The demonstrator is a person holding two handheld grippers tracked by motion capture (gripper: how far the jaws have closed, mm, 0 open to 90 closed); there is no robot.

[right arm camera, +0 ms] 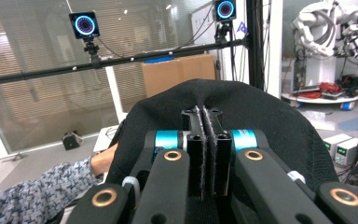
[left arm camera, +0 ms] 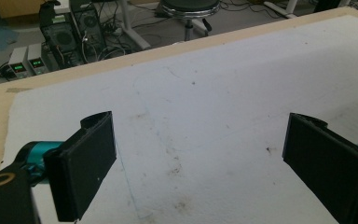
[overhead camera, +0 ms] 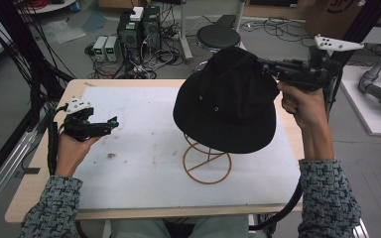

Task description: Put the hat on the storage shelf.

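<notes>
Black cloth is what the right claw (overhead camera: 267,67) has pinched: its jaws are pressed together on a fold at the crown of the bucket hat (overhead camera: 225,101), and the right gripper view shows the fabric squeezed flat between them. Gripping the crown at the far right side lets the person carry the whole hat by one point while the brim hangs free. The hat sits over the top of the wire stand (overhead camera: 207,161), a tan loop-and-ring frame on the right half of the tabletop (overhead camera: 44,148); whether its weight rests on the stand or is borne by the claw cannot be told. The task looks like seating the hat on this stand or lifting it off.

The left claw (overhead camera: 113,121) is held low at the left edge, jaws wide apart and holding nothing, probably kept clear until needed; its own view looks along the bare mat.

A white mat (overhead camera: 144,148), scuffed with brownish stains, covers most of the pale wooden tabletop. Beyond the far edge, the floor holds computer towers (overhead camera: 139,29), small power supplies (overhead camera: 106,47), tangled cables and a round black stool (overhead camera: 218,35).
</notes>
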